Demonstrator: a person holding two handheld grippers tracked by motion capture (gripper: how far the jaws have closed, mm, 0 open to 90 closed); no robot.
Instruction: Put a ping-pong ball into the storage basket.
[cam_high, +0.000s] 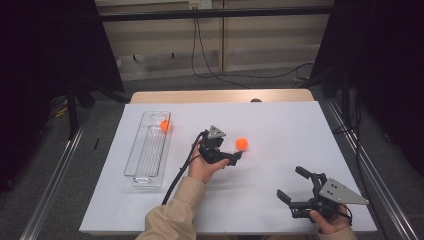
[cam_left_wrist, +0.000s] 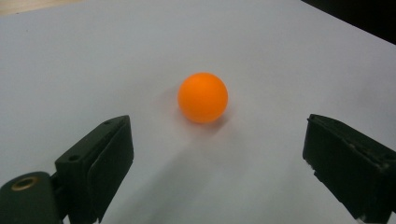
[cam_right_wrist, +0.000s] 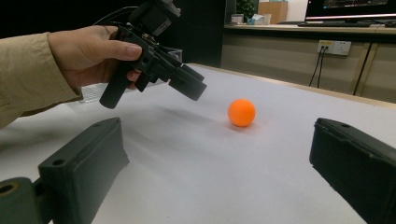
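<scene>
White table (cam_high: 280, 200) — left tongs (cam_left_wrist: 215, 163) agape near orange ball (cam_left_wrist: 202, 97); tray ball (cam_high: 164, 126) seemingly blurred.

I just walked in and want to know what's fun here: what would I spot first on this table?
The bright orange ball on the white table cover, near the middle. The left tongs point at it with jaws wide apart, not touching it yet. A second orange ball sits at the far end of a clear tray on the left, and the right tongs wait open at the near right.
</scene>
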